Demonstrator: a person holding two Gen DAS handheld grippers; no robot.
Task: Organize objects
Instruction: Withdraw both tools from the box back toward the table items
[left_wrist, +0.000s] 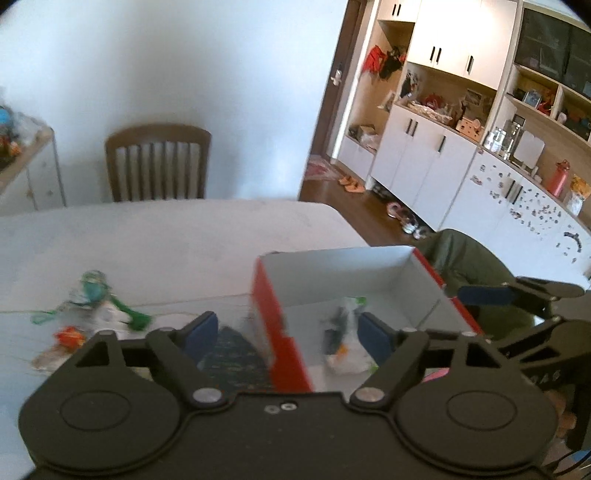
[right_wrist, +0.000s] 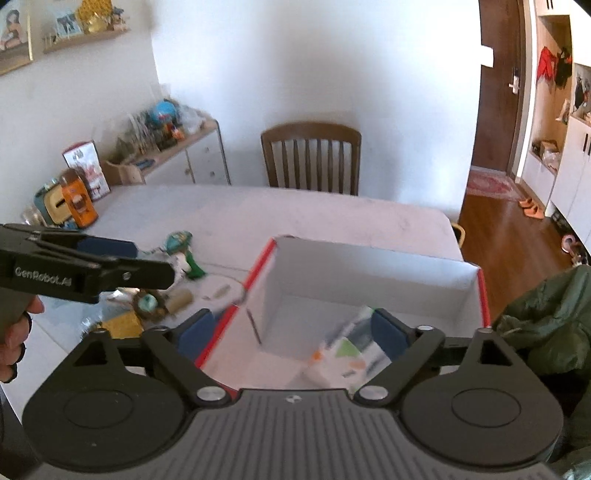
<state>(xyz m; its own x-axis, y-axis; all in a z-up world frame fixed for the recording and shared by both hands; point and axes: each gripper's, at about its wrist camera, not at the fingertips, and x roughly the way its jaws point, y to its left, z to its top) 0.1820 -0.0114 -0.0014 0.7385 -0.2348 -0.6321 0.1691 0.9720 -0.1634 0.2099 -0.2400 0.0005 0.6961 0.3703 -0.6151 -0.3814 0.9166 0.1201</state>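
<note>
Both cameras ride close above the worktop (left_wrist: 166, 240), tilted down and forward toward the far chair (left_wrist: 157, 164). The left view sits at the box's (left_wrist: 280, 332) left wall; the right view hangs over its near end. Both share box, worktop, chair, and each other's tool.

The box (right_wrist: 373, 273) is open on top, so entry from above is free. Inside it, the far half of the floor is bare; a white packet (right_wrist: 343, 354) fills the near part. Its red left wall (right_wrist: 236, 306) stands between the inside and the toys (right_wrist: 177, 266) scattered on the table (right_wrist: 295, 214) left of the box. The left gripper (right_wrist: 107, 245) hangs over those toys. Beyond the box the table is bare up to a chair (right_wrist: 312, 158). A green jacket (right_wrist: 546, 317) crowds the box's right side.
</note>
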